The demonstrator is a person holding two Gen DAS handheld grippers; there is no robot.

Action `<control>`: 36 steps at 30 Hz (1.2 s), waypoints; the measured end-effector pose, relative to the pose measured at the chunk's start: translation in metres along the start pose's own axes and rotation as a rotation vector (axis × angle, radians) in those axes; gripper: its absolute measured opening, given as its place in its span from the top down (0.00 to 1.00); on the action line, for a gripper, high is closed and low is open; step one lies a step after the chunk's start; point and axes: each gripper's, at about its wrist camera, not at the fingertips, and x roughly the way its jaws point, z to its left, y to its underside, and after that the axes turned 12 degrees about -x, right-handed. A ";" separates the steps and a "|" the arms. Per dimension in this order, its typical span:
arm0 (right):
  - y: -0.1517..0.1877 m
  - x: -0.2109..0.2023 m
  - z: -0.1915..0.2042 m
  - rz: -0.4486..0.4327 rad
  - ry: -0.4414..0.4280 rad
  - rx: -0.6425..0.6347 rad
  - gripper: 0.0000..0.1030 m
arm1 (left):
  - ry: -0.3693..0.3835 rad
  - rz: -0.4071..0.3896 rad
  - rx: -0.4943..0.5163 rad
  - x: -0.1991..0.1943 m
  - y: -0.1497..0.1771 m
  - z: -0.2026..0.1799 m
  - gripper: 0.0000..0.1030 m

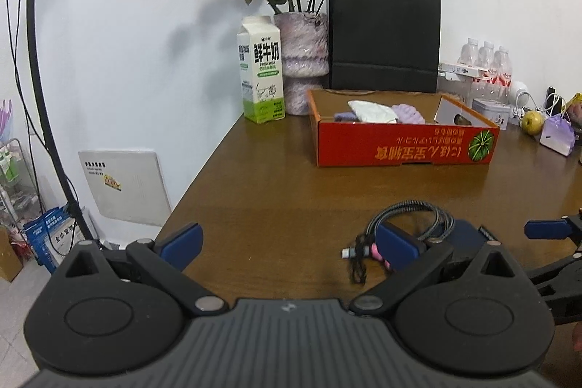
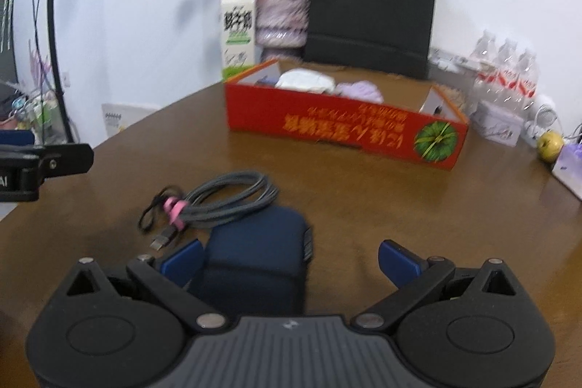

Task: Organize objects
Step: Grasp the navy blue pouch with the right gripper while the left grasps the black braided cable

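Both grippers gape; right gripper [image 2: 291, 260] seemingly straddles pouch [image 2: 254, 253] near cable [image 2: 225, 195]

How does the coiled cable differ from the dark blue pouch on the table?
The coiled cable is grey, thin and looped, bound by a pink tie, with a plug sticking out; the dark blue pouch is one solid, boxy shape. The cable lies farther from the right tongs; the pouch sits between their open fingers. Both rest on the brown table, outside the red box, side by side.
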 end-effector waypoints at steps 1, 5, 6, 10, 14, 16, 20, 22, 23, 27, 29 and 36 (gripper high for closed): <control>0.001 0.001 0.004 0.008 -0.003 -0.004 0.00 | 0.000 0.003 -0.003 -0.001 0.002 0.002 0.00; 0.003 0.006 0.015 0.049 -0.013 -0.014 0.00 | 0.003 0.015 -0.011 -0.006 0.006 0.009 0.00; 0.004 0.007 0.016 0.060 -0.013 -0.015 0.00 | 0.002 0.018 -0.012 -0.007 0.006 0.010 0.00; 0.006 0.014 0.019 0.097 -0.019 -0.011 0.00 | 0.002 0.027 -0.016 -0.011 0.010 0.015 0.00; 0.007 0.018 0.015 0.103 -0.054 0.038 0.00 | -0.001 0.040 -0.028 -0.011 0.012 0.020 0.00; 0.008 0.020 0.016 0.097 -0.052 0.033 0.00 | -0.001 0.048 -0.033 -0.011 0.012 0.021 0.00; 0.008 0.020 0.016 0.085 -0.061 0.022 0.00 | -0.001 0.052 -0.039 -0.011 0.014 0.021 0.00; 0.009 0.020 0.015 0.079 -0.063 0.023 0.00 | -0.001 0.054 -0.040 -0.012 0.014 0.020 0.00; 0.009 0.019 0.016 0.074 -0.059 0.027 0.00 | -0.002 0.056 -0.039 -0.011 0.015 0.020 0.00; 0.010 0.015 0.017 0.047 -0.066 0.020 0.14 | -0.009 0.065 -0.033 -0.009 0.015 0.016 0.00; 0.010 0.013 0.015 0.038 -0.067 0.015 0.24 | -0.012 0.067 -0.031 -0.009 0.015 0.015 0.00; 0.015 0.008 0.007 0.013 -0.087 0.009 0.33 | -0.009 0.061 -0.020 -0.009 0.013 0.003 0.00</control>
